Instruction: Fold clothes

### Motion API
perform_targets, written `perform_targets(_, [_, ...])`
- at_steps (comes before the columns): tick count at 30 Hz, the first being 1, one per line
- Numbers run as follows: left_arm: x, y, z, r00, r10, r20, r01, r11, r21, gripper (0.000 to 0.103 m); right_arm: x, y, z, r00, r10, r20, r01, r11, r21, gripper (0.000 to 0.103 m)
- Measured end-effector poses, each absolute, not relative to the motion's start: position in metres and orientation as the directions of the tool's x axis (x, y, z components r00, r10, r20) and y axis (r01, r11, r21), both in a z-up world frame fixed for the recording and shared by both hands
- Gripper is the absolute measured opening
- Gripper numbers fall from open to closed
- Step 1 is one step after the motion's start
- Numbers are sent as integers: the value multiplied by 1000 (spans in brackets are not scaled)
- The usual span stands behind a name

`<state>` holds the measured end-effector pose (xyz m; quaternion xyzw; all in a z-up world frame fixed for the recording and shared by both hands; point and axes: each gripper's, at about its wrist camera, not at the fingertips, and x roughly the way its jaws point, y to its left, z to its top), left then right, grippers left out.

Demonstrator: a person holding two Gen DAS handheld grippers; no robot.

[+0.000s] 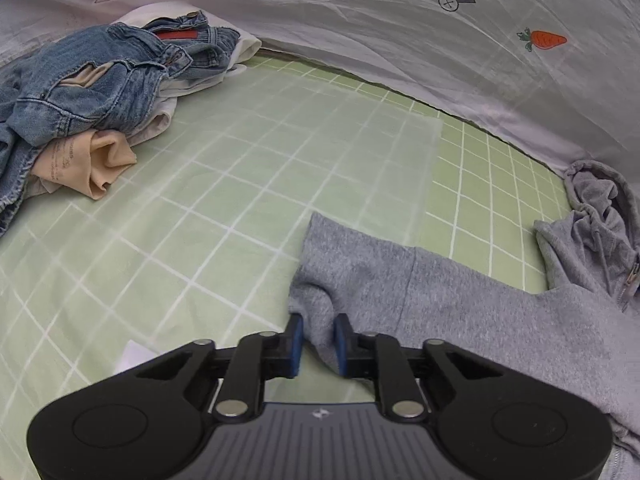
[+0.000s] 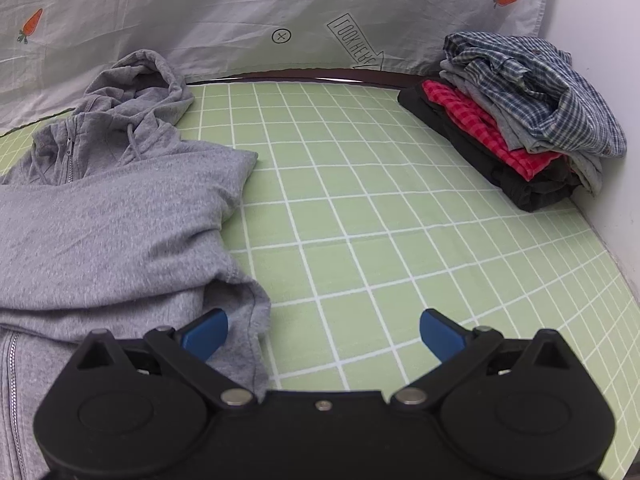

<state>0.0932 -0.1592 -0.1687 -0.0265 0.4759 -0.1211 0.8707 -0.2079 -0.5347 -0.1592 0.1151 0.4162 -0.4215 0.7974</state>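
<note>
While the grey hoodie (image 2: 100, 208) lies flat on the green checked sheet (image 2: 360, 240), the left gripper (image 1: 319, 344) pinches its soft, limp sleeve cuff; the right gripper (image 2: 322, 334) stands spread beside the hem, probably the next hold.

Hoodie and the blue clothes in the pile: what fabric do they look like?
Hoodie: probably soft cotton-blend jersey or fleece; flecked grey, matte, limp folds, metal zip. Blue clothes: denim, judging by faded twill, heavy seams and rivets.
</note>
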Motion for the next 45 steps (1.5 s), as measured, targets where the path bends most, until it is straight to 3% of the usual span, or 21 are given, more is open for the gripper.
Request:
perform_targets(6, [85, -178, -153, 495, -336, -801, 265, 936, -230, 11, -208, -533, -157, 319, -579, -750, 767, 623, -155, 103])
perform_targets(16, [32, -279, -97, 385, -623, -680, 591, 733, -336, 11, -228, -545, -154, 288, -616, -734, 827, 546, -134, 103])
perform_targets(18, [18, -300, -89, 331, -676, -658, 665, 662, -346, 18, -231, -547, -153, 282, -625, -728, 838, 530, -130, 103])
perform_targets(20, [4, -320, -84, 306, -680, -666, 719, 624, -307, 32, -231, -549, -152, 269, -631, -727, 843, 519, -138, 103])
perform_targets(22, [-5, -329, -86, 309, -651, -693, 741, 622, -254, 62, -230, -549, -149, 270, -638, -721, 839, 523, -148, 103])
perform_targets(27, [-8, -318, -96, 358, -571, -739, 704, 685, -187, 81, -222, -545, -134, 328, -646, -689, 837, 537, -104, 103])
perform_targets(37, [26, -281, -123, 408, -399, -821, 531, 836, -142, 81, -156, -528, -111, 437, -613, -659, 771, 632, -77, 102])
perform_targets(45, [32, -277, -142, 372, -379, -847, 518, 842, -149, 81, -98, -495, -126, 553, -421, -720, 629, 777, 29, 85])
